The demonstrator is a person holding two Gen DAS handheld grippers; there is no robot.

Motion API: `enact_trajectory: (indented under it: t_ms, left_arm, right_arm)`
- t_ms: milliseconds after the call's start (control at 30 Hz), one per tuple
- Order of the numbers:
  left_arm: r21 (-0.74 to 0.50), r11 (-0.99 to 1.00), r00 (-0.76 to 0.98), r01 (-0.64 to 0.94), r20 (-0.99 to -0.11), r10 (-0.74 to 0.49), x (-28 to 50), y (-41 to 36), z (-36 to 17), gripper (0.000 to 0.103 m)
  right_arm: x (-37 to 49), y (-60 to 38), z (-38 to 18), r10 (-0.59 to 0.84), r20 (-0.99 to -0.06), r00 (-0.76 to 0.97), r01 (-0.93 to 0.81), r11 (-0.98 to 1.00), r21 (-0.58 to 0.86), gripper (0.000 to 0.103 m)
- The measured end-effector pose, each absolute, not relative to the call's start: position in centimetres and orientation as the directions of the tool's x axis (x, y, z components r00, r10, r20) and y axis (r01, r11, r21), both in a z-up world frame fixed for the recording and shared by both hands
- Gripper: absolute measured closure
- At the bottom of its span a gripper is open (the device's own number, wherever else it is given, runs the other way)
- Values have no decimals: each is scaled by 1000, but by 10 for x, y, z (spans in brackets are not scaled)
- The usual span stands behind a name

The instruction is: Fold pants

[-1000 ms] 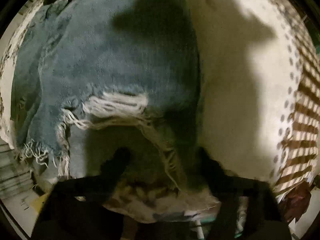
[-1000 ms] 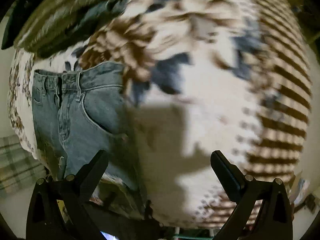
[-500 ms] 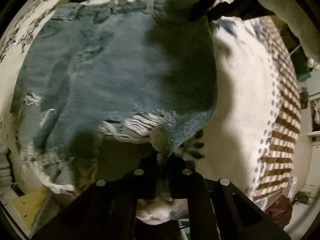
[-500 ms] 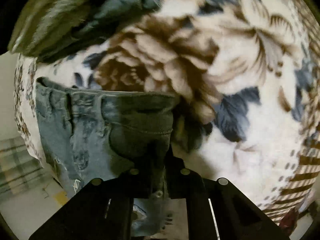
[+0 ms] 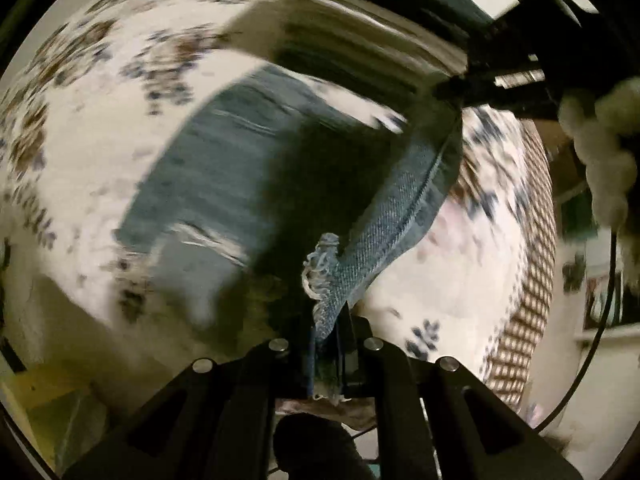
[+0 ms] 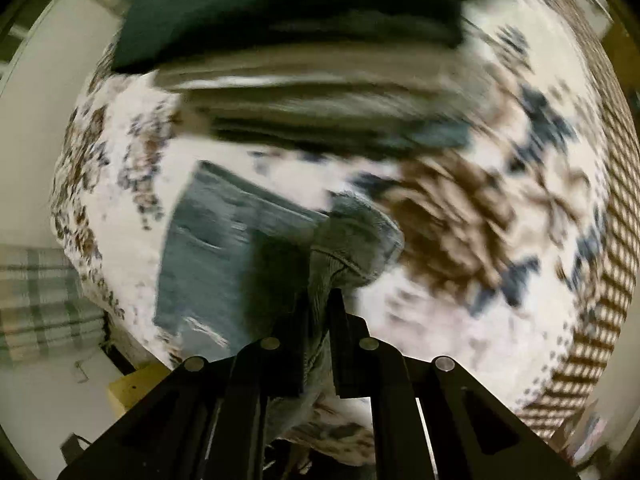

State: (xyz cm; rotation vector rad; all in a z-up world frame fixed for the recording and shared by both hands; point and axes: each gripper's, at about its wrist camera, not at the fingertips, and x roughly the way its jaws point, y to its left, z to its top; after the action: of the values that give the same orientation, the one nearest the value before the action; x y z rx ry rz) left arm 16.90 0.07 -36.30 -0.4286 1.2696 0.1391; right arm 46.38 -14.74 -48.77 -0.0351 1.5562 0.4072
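Note:
Blue ripped denim pants (image 5: 224, 176) lie on a floral blanket (image 5: 80, 128). My left gripper (image 5: 326, 332) is shut on the frayed hem end of the pants and holds that edge lifted, so a taut fold (image 5: 400, 216) runs up to the right gripper's black body (image 5: 512, 80) at the upper right. In the right wrist view my right gripper (image 6: 318, 320) is shut on the bunched waistband corner (image 6: 356, 240), lifted above the rest of the pants (image 6: 216, 248). Both views are motion-blurred.
A pile of dark folded clothes (image 6: 304, 40) lies at the far side of the blanket. The blanket's brown-checked border (image 6: 600, 280) runs along the right. A plaid cloth (image 6: 36, 300) and a yellow box (image 6: 136, 384) lie below the bed's left edge.
Both grippers, shut on the pants half a second ago, have lifted their edges up and over toward the left. One second ago both were open above the flat pants.

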Motion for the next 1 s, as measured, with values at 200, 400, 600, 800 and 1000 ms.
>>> enact_trajectory:
  t_ms: [200, 400, 600, 800, 1000]
  left_arm:
    - [-215, 863, 307, -457, -949, -74, 172, 59, -389, 98]
    - [-224, 783, 276, -581, -959, -69, 166, 118, -430, 98]
    - [-227, 759, 250, -610, -964, -88, 168, 144, -476, 97]
    - [-308, 666, 281, -679, -948, -152, 157, 176, -493, 94]
    - [-332, 589, 354, -737, -932, -82, 135, 196, -472, 59]
  right_arm:
    - [476, -26, -499, 199, -979, -32, -354, 914, 197, 94]
    - [479, 75, -546, 133, -990, -49, -417, 898, 141, 94]
    - [478, 135, -588, 15, -998, -56, -457, 889, 39, 94]
    - [481, 149, -606, -40, -996, -83, -448, 894, 1, 87]
    - [477, 128, -580, 113, -981, -155, -407, 898, 168, 42]
